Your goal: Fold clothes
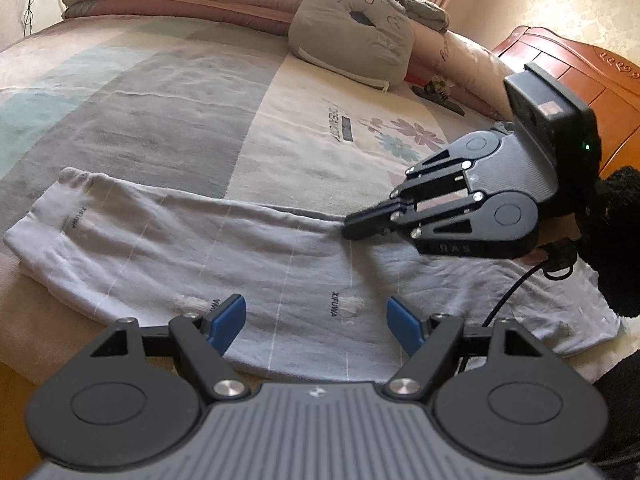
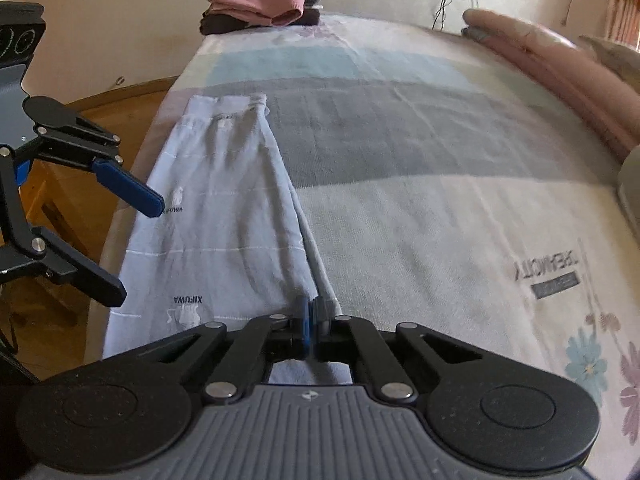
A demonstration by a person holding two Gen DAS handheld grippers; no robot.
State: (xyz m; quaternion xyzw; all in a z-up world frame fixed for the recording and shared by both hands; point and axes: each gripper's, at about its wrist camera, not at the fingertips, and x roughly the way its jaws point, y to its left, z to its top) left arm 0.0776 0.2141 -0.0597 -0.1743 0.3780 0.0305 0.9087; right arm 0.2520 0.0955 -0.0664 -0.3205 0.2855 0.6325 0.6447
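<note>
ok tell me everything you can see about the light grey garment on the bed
The light grey garment is soft knit cloth, laid long and flat along the edge of the patterned bedspread. It looks folded lengthwise, with thin white cross lines, small XIFUWA prints and a ribbed band at its far end. The right gripper is shut on its inner edge, raising a ridge. The left gripper is open above the near edge, not gripping it.

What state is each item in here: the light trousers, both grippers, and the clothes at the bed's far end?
Light trousers: laid flat along the bed edge, legs together, not yet folded across.
Right gripper: shut on the trousers' far edge.
Left gripper: open, above the trousers, holding nothing.
Pink and dark clothes: folded, stacked.
</note>
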